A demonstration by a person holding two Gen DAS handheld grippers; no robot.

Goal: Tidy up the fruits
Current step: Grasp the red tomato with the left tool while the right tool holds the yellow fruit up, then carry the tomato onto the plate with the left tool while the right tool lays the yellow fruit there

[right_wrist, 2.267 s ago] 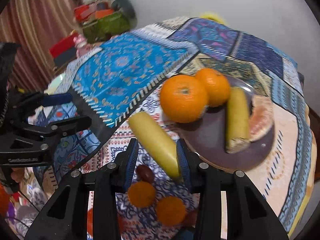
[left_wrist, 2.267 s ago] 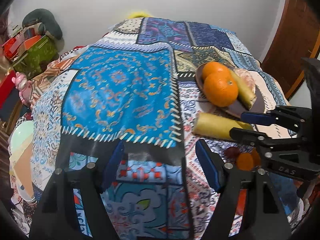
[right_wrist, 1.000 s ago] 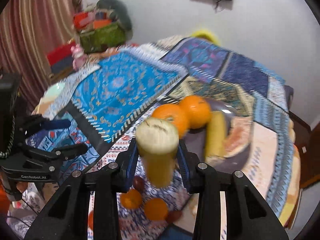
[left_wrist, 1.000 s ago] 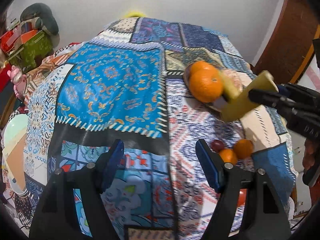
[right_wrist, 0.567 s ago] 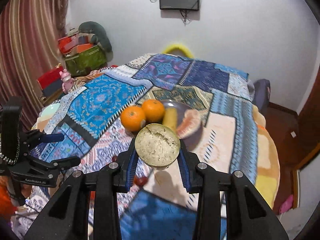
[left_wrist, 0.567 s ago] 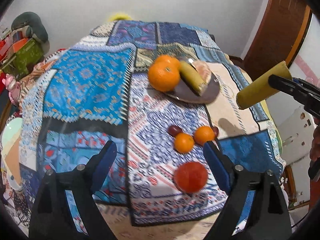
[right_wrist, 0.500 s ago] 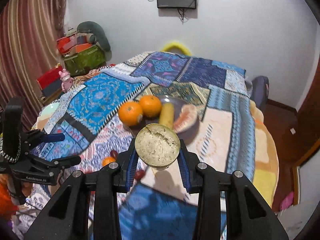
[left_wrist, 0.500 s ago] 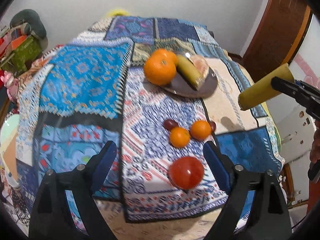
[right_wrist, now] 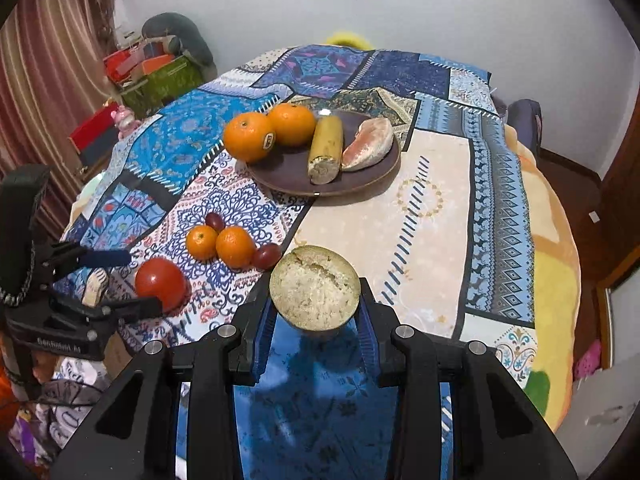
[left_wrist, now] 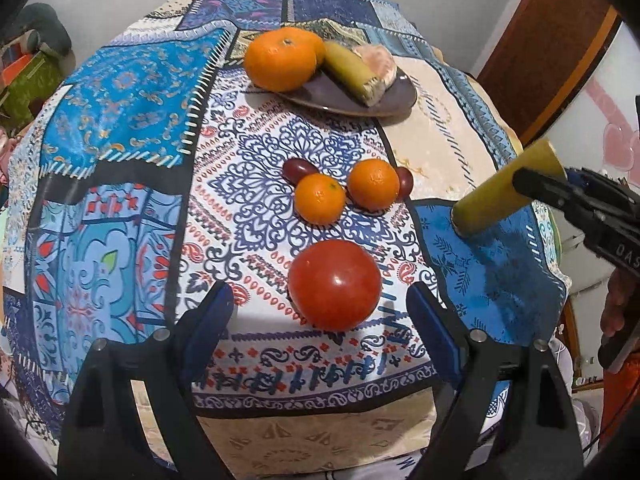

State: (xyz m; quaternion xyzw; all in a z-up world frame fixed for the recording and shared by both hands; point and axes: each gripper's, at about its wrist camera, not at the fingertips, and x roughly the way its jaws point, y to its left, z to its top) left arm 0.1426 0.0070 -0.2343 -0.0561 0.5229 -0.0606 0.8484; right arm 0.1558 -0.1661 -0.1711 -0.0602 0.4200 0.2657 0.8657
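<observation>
Between the blue pads of the right gripper (right_wrist: 315,330) sits a yellow-green banana piece (right_wrist: 314,292), clamped across its body with its pale cut end facing the camera. Seen from the left wrist, that same piece (left_wrist: 505,188) slants downward, its lower end close over a blue patch of the patterned bedspread (left_wrist: 132,92); whether it touches the cloth cannot be told.

The left gripper (left_wrist: 320,320) is spread wide, its fingers having just been opening, and they grip nothing. A red tomato (left_wrist: 335,284) lies on the bedspread just ahead of them, roughly centred between the two fingers (left_wrist: 208,320) but clear of both. Beyond the tomato, two small oranges (left_wrist: 320,198) rest side by side and touching, with a dark grape (left_wrist: 298,170) at their far left and another (left_wrist: 405,182) at their right.

Farther back stands a dark brown plate (right_wrist: 360,184). On it are two large oranges (right_wrist: 249,136), one bearing a sticker, a second banana piece (right_wrist: 327,148) lying lengthwise with its cut end toward the near rim, and a peeled citrus segment (right_wrist: 370,142) beside it on the right.

A person's hand (left_wrist: 618,304) shows at the right edge of the left wrist view, behind the right gripper's handle.
</observation>
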